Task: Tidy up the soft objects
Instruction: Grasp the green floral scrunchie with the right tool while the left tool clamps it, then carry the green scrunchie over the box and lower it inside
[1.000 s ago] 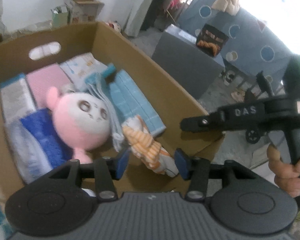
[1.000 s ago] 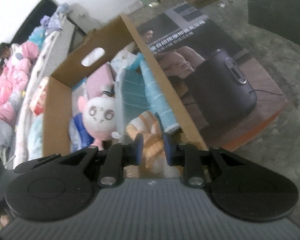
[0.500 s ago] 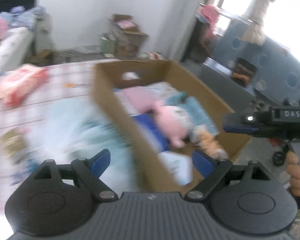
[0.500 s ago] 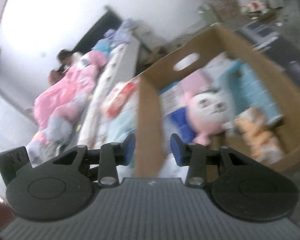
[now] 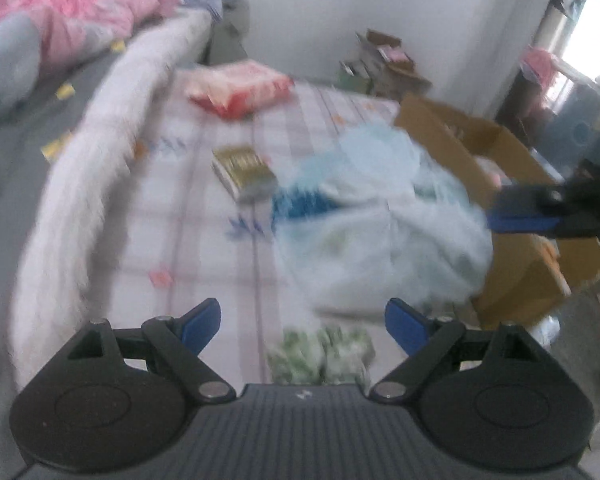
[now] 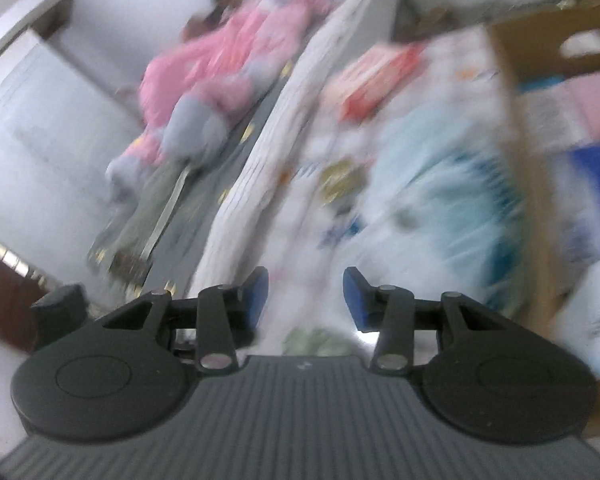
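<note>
Both views are motion-blurred. My left gripper (image 5: 303,326) is open and empty above a checked bed sheet (image 5: 204,240). Ahead of it lies a pale blue soft bundle (image 5: 380,232), with a green-and-white packet (image 5: 320,354) just beyond the fingers. The cardboard box (image 5: 512,276) stands to the right of the bundle. My right gripper (image 6: 305,296) is open and empty; it also shows at the right edge of the left wrist view (image 5: 556,212). The bundle (image 6: 440,200) and the box (image 6: 536,220) with soft items inside lie to its right.
A red-and-white packet (image 5: 240,90) and a gold packet (image 5: 244,170) lie on the sheet. A white fluffy roll (image 5: 88,160) runs along the sheet's left side. Pink bedding (image 6: 228,64) lies beyond it. Small boxes (image 5: 384,60) stand by the far wall.
Both grippers have swung left from over the cardboard box to over the bed. Both jaws have opened wider. The orange plush stayed in the box.
</note>
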`<state>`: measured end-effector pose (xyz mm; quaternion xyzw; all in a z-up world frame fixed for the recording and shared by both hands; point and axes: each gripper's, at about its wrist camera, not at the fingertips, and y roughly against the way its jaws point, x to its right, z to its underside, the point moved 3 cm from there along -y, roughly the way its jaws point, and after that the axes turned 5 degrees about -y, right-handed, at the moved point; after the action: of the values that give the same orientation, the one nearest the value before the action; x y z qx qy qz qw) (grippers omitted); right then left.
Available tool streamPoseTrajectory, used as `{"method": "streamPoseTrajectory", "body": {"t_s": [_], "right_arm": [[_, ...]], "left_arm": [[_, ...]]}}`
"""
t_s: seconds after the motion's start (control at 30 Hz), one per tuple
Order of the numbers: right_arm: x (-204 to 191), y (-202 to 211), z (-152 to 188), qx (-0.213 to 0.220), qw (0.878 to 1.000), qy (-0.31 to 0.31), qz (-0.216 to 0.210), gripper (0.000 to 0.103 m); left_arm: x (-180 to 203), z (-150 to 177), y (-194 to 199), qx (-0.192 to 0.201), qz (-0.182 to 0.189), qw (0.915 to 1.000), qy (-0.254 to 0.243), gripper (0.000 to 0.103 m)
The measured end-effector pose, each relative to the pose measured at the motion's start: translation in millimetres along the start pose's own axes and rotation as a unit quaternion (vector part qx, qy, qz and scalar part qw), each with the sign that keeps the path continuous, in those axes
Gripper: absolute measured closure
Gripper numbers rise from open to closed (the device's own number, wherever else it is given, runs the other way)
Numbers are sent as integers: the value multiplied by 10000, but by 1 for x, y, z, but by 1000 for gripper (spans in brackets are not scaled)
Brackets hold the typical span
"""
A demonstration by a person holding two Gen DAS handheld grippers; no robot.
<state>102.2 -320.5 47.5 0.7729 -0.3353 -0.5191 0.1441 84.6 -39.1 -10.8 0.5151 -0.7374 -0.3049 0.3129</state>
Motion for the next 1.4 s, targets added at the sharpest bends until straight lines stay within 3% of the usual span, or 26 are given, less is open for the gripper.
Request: {"method": "streamPoseTrajectory", "body": {"t_s": [0.1, 0.27, 0.5, 0.63, 0.77, 0.97, 1.2, 1.4], "right_arm": [[-6, -24, 20, -385, 9992, -91, 95, 62], [5, -62, 53, -795, 9952, -477, 311, 62], [28, -104, 73, -956, 9901, -828, 615, 66], [32, -123, 78, -1060, 9885, -861, 656, 79], [33, -133, 80, -1092, 9885, -913, 505, 85], [29, -134, 79, -1071, 9892, -900, 449, 89], [17, -127, 76, -990, 9915, -780, 317, 90], [-9, -107, 67, -716, 9962, -480, 125, 90]], "left_arm": [[11, 19, -12, -181, 28, 9993, -314, 13], [21, 43, -29, -279, -291, 9952, -896, 16], [24, 56, -48, -653, -235, 9918, -1076, 17], [26, 60, -56, -795, -348, 9907, -1052, 26], [34, 62, -58, -716, -520, 9882, -1251, 36], [39, 60, -56, -649, -431, 9889, -1264, 59], [39, 57, -44, -530, -473, 9903, -1191, 64], [46, 43, -16, -101, -651, 9894, -1298, 64]]}}
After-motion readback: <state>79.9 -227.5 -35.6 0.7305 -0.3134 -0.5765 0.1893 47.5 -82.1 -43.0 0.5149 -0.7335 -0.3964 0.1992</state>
